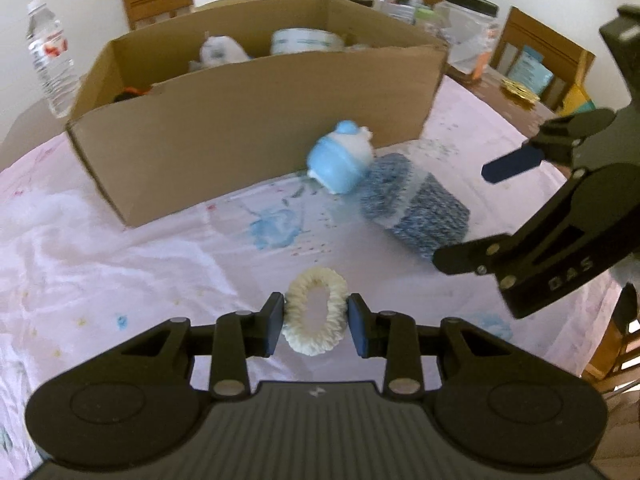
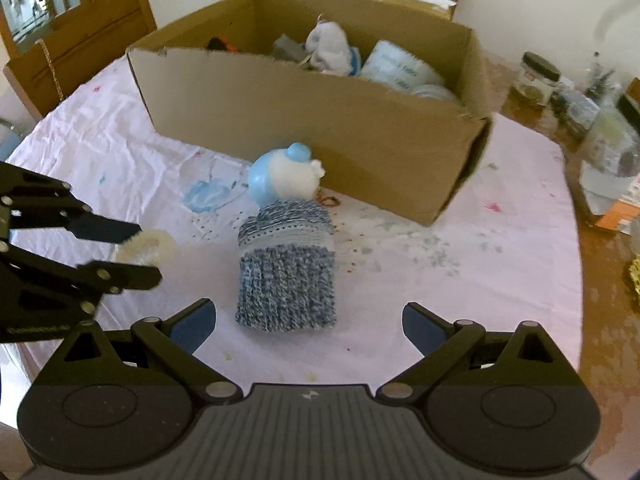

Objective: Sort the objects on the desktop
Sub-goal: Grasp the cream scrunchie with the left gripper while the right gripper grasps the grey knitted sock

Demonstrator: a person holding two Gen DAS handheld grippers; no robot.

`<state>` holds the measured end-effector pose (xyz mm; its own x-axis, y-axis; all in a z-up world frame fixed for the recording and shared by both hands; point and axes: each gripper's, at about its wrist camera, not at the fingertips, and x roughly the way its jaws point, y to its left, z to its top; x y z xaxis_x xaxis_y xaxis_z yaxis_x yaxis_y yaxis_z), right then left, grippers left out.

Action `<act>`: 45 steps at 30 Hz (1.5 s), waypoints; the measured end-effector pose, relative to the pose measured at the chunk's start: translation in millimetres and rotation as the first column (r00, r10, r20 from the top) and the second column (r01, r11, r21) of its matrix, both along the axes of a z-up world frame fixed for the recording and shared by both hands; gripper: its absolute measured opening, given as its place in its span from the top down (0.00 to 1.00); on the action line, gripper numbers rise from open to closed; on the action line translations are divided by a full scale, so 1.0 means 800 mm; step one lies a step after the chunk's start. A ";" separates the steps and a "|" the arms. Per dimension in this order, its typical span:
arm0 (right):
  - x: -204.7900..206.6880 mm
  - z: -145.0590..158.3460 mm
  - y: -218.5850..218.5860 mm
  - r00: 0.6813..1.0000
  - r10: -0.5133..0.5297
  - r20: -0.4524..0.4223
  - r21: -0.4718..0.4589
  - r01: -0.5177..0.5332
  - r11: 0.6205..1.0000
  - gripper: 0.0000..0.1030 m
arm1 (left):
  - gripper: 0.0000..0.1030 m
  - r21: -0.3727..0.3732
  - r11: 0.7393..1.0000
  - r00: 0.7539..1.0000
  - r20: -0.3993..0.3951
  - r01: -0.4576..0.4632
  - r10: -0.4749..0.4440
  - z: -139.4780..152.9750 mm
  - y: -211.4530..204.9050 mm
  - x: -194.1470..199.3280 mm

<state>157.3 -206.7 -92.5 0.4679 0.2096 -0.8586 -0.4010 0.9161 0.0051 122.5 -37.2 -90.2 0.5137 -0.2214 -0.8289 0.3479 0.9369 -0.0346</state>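
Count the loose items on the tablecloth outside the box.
3: cream scrunchie in the left tongs, blue-white toy against the cardboard box, knitted sock before it. Others may be hidden.

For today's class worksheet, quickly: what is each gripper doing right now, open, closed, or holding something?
Left gripper: closed on the cream scrunchie, held between its fingers.
Right gripper: open, holding nothing; the blue knitted sock lies ahead of it.

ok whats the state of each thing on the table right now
left tool: shut on the scrunchie
right tool: open, nothing between its fingers
knit hat: lying flat on the cloth, not held
blue toy: tipped against the hat, next to the box
box: open-topped, things already inside
water bottle: upright, cap on
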 end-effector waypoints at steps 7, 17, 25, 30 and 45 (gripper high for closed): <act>0.016 -0.031 0.021 0.998 0.054 -0.036 -0.040 -0.056 0.998 0.00 | 0.68 0.002 0.999 0.999 0.004 -0.048 0.048 0.001 0.012 -0.002; 0.019 -0.035 0.026 0.998 0.054 -0.024 -0.018 -0.055 0.998 0.00 | 0.68 -0.008 0.998 0.998 0.002 -0.067 0.067 0.002 0.018 -0.001; 0.022 -0.030 0.025 0.998 0.064 -0.018 0.000 -0.064 0.998 0.00 | 0.68 -0.012 0.998 0.998 0.005 -0.063 0.063 0.004 0.015 0.003; 0.028 -0.021 0.026 0.998 0.058 0.010 -0.002 -0.058 0.998 0.12 | 0.68 -0.014 0.998 0.998 0.005 -0.066 0.066 0.005 0.018 0.003; 0.033 -0.006 0.030 0.996 0.085 0.025 0.011 -0.085 0.996 0.41 | 0.68 -0.014 0.999 0.999 0.013 -0.045 0.045 0.015 0.024 0.003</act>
<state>183.8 -182.9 -97.4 0.4686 0.2593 -0.8445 -0.4773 0.8787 0.0050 124.6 -18.2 -78.1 0.5346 -0.2094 -0.8187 0.3057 0.9511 -0.0436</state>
